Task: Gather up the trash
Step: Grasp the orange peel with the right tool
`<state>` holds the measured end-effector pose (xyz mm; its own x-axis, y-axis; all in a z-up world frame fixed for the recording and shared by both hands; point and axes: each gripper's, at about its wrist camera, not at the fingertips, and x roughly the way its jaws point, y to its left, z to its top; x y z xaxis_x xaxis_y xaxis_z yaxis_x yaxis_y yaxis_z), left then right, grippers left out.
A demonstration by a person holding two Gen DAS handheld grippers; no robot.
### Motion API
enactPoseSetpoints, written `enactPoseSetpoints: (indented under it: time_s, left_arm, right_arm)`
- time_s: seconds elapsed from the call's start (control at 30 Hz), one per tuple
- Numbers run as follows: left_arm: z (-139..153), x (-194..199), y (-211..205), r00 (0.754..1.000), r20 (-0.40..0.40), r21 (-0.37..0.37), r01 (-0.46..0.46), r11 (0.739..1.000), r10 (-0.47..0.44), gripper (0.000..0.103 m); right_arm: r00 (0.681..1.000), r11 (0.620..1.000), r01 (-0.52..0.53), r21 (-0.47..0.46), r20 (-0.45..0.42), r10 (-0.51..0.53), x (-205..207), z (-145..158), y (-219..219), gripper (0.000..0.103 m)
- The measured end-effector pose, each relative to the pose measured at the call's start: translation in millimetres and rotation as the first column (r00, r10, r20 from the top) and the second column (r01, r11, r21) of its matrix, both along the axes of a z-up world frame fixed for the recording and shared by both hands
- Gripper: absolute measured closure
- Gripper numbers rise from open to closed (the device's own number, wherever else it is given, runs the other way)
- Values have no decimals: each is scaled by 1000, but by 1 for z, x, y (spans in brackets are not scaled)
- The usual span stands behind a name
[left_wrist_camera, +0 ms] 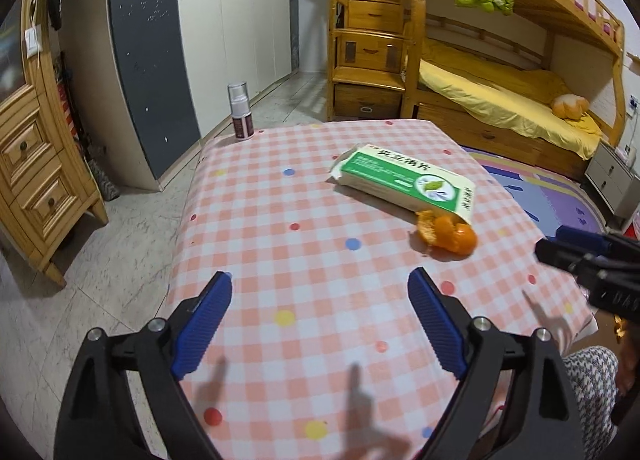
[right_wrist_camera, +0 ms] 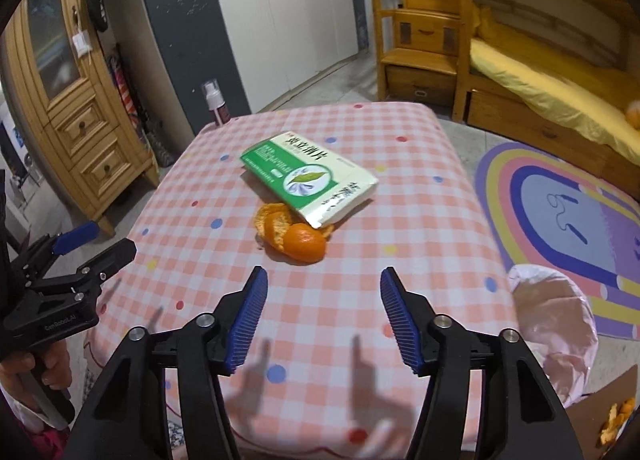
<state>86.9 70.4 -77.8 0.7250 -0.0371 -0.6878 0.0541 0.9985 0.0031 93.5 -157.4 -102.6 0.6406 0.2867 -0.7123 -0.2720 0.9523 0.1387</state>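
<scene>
A green and white medicine box (left_wrist_camera: pixel 404 181) (right_wrist_camera: pixel 310 179) lies on the checked tablecloth (left_wrist_camera: pixel 304 260) (right_wrist_camera: pixel 420 219), with orange peel (left_wrist_camera: pixel 446 234) (right_wrist_camera: pixel 294 238) touching its near end. My left gripper (left_wrist_camera: pixel 320 280) hovers open over the near left part of the table, nothing between its blue pads. My right gripper (right_wrist_camera: pixel 324 274) is open too, just short of the peel, jaws empty. Each gripper shows at the edge of the other's view: the right one (left_wrist_camera: pixel 584 256), the left one (right_wrist_camera: pixel 86 256).
A spray bottle (left_wrist_camera: pixel 240 111) (right_wrist_camera: pixel 216 103) stands at the table's far left corner. A pink plastic bag (right_wrist_camera: pixel 556 324) hangs off the table's right side, above a cardboard box with peel scraps (right_wrist_camera: pixel 616 416). Wardrobe, wooden drawers, a bunk bed and a rug surround the table.
</scene>
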Motion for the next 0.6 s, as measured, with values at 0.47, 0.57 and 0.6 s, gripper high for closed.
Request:
enactPoseSetpoints:
  time_s: [0.47,0.57,0.6]
  left_arm:
    - [-16,32,23,999,-40,-23,-34,999,33,15]
    - [-17,31,22,999,-43,-27,-30,999,28,15]
    - [-17,30,21,999,-44,-24,-29,999,28,15]
  right_arm:
    - [997,997,-51,-55,-62,48,65,-45,53,23]
    - [997,990,-64,-128,-46,59,67,-49,63,40]
    - [997,986,-66,-154,-40,61,66,-49,65,43]
